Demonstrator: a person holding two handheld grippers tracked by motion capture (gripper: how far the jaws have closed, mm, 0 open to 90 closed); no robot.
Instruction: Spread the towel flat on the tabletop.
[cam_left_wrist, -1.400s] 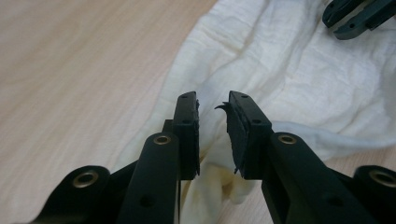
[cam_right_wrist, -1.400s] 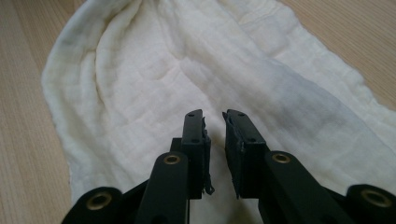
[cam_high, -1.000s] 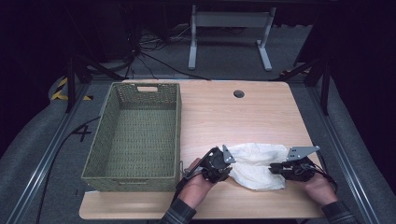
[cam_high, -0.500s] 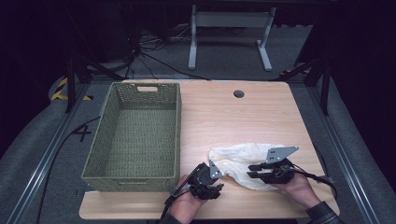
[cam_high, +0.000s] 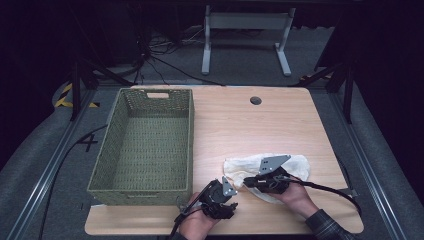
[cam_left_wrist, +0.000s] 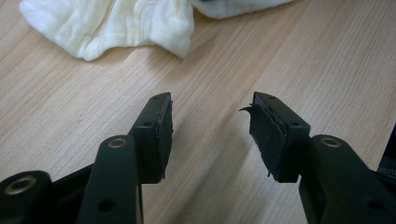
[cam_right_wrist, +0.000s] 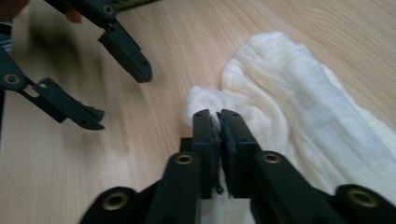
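Observation:
A cream cloth (cam_high: 295, 165) lies crumpled on the wooden table (cam_high: 250, 125), near its front right. My right gripper (cam_high: 246, 182) is at the cloth's left end, and its jaws have just closed. In the right gripper view the right gripper (cam_right_wrist: 218, 119) is shut on a fold of the cloth (cam_right_wrist: 289, 107). My left gripper (cam_high: 230, 202) sits just left of it, near the table's front edge. Its jaws have just been opening. The left gripper (cam_left_wrist: 210, 135) stands open over bare wood with nothing between its pads, and the cloth (cam_left_wrist: 121, 23) lies beyond its tips.
A green woven basket (cam_high: 190, 140) stands empty on the table's left half. A round cable hole (cam_high: 255, 100) is at the back edge. Bare wood stretches behind the cloth. The right gripper's cable (cam_high: 330, 187) trails toward the front right corner.
My right gripper has moved left across the cloth, dragging a fold with it, and has closed on it. The left gripper has drawn back from the cloth's edge toward the front and opened.

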